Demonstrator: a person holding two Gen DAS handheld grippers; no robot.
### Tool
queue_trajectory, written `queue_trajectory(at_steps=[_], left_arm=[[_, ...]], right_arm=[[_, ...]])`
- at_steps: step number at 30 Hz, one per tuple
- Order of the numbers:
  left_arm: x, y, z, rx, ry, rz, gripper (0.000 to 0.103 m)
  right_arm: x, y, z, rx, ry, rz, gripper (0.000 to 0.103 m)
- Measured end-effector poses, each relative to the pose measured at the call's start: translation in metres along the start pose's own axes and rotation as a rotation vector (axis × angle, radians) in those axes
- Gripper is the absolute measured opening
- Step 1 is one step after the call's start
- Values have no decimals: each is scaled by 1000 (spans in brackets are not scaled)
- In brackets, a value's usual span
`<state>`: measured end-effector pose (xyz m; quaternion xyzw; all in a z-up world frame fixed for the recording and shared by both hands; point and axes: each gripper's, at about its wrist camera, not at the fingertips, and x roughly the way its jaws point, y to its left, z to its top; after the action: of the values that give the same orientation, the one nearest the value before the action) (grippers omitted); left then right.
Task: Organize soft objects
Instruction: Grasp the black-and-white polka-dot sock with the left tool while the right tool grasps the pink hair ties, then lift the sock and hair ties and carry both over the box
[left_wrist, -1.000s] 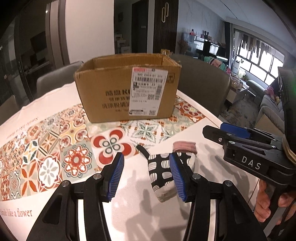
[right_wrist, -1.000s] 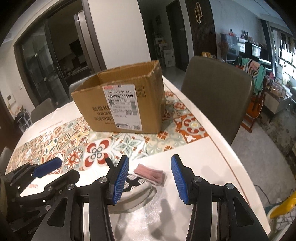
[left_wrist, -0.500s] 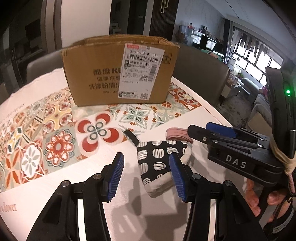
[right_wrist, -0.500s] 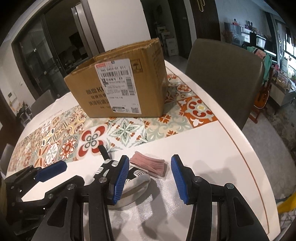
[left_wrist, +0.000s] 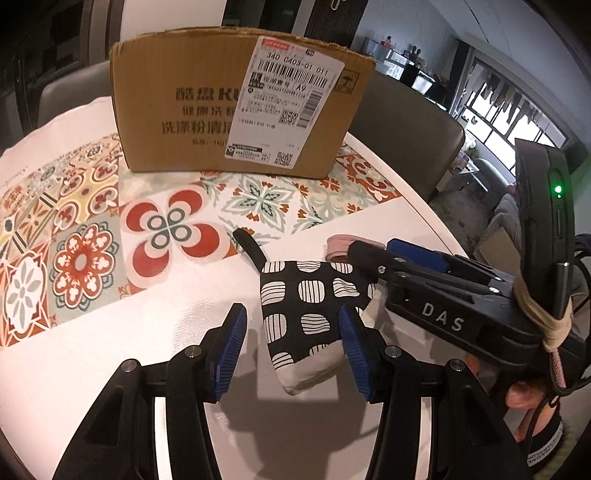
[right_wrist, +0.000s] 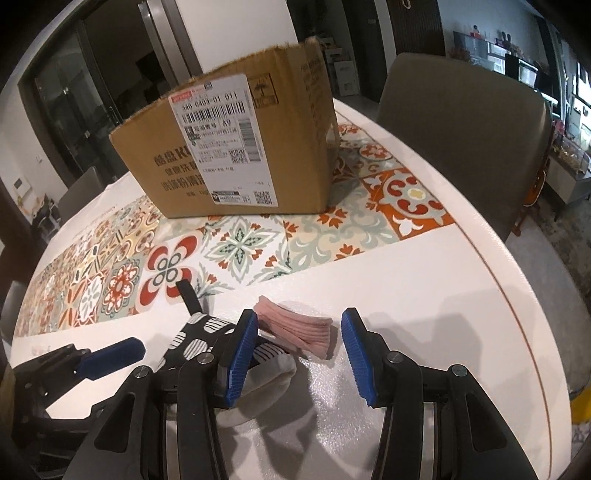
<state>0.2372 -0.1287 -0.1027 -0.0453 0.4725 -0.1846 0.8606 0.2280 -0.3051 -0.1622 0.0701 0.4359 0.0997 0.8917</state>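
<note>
Nothing is packed: our left gripper (left_wrist: 291, 347) fingers, apart, straddle the patterned mitt (left_wrist: 306, 314). Our right gripper (right_wrist: 299, 347) fingers, apart, flank the pink cloth (right_wrist: 295, 330) (cardboard box (right_wrist: 236, 147) beyond both).

Black plastic grippers (left_wrist: 291, 350) with ribbed blue pads (right_wrist: 240, 354), silver screws, white "DAS" lettering, green light.

Both fisheye views bend hard and go black at their corners, daylight from the windows (left_wrist: 517, 114) beyond the brown cardboard box (left_wrist: 236, 107) leaves the room dim, the glossy white table (right_wrist: 424, 314) near that box glints and carries soft dark shadows, and detail stays sharp.
</note>
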Motion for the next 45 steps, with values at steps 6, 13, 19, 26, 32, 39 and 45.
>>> queue_trajectory(at_steps=[6, 13, 19, 26, 32, 39, 45], left_arm=[[7, 3, 2, -23, 17, -27, 51], [16, 6, 0, -62, 48, -81, 45], [18, 6, 0, -68, 54, -93, 37], [16, 6, 0, -66, 28, -82, 21], [-6, 1, 2, -9, -57, -18, 18], [-34, 1, 5, 13, -144, 26, 18], [-52, 4, 9, 12, -201, 48, 18]], right_arm=[[7, 0, -2, -7, 2, -2, 49], [12, 0, -4, -10, 4, 1, 41], [16, 0, -7, -2, 11, 15, 25], [14, 1, -8, 3, 10, -18, 10], [0, 1, -9, 21, -31, -60, 9], [-25, 10, -5, 17, -95, -75, 9], [-47, 24, -1, 0, -142, -68, 9]])
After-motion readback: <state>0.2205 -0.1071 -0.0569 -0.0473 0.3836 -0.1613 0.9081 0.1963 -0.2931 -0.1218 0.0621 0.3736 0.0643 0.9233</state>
